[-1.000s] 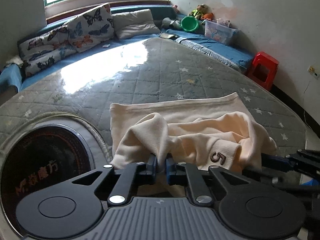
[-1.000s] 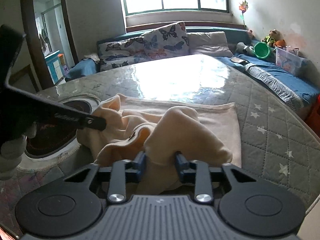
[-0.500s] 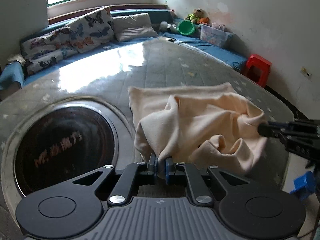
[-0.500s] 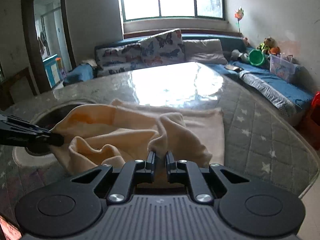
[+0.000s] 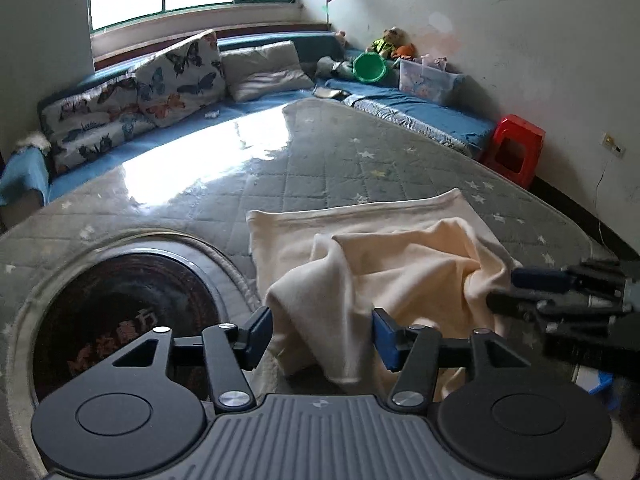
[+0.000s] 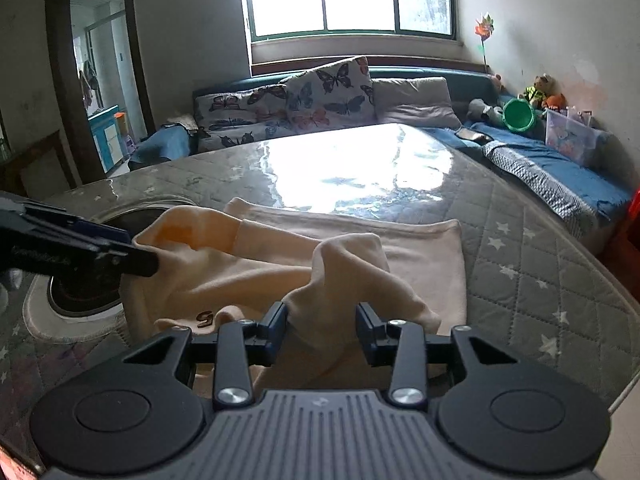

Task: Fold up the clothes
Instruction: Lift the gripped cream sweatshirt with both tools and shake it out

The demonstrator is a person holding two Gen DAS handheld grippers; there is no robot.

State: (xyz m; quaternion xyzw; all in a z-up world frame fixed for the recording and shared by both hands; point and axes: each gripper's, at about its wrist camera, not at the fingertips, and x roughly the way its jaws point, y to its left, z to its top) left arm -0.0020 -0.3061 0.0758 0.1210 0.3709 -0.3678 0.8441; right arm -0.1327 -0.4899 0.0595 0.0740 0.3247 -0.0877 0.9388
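A: Where does the cream garment [image 5: 404, 264] sit?

B: On the grey quilted bed [image 5: 320, 168], at its near edge, just beside the round dark inset [image 5: 120, 312] sunk into the bed's cover. The far half lies flat; the near half is bunched up in folds. In the right wrist view the garment [image 6: 352, 248] shows a small dark numeral on a fold close to the camera.

A: And the left hand-held gripper [image 5: 323, 334]?

B: Its fingers stand wide apart. A fold of the garment hangs down between them, and the cloth lies against the inner face of the right blue pad [image 5: 385, 338]. The left pad seems just clear of it.

A: The right hand-held gripper [image 6: 322, 328]?

B: Also spread apart, with a peak of the garment rising between the fingers. The cloth reaches the left pad [image 6: 276, 330]; the other side looks apart from it.

A: Do the two see each other?

B: Yes. In the left wrist view the right one [image 5: 516, 290] comes in at the garment's far right corner. In the right wrist view the left one [image 6: 138, 254] sits at the garment's left edge, over the inset.

A: Anything beyond the garment?

B: Butterfly cushions [image 6: 304, 100] against the wall past the bed, and a red stool [image 5: 516, 152] off the bed's right side.
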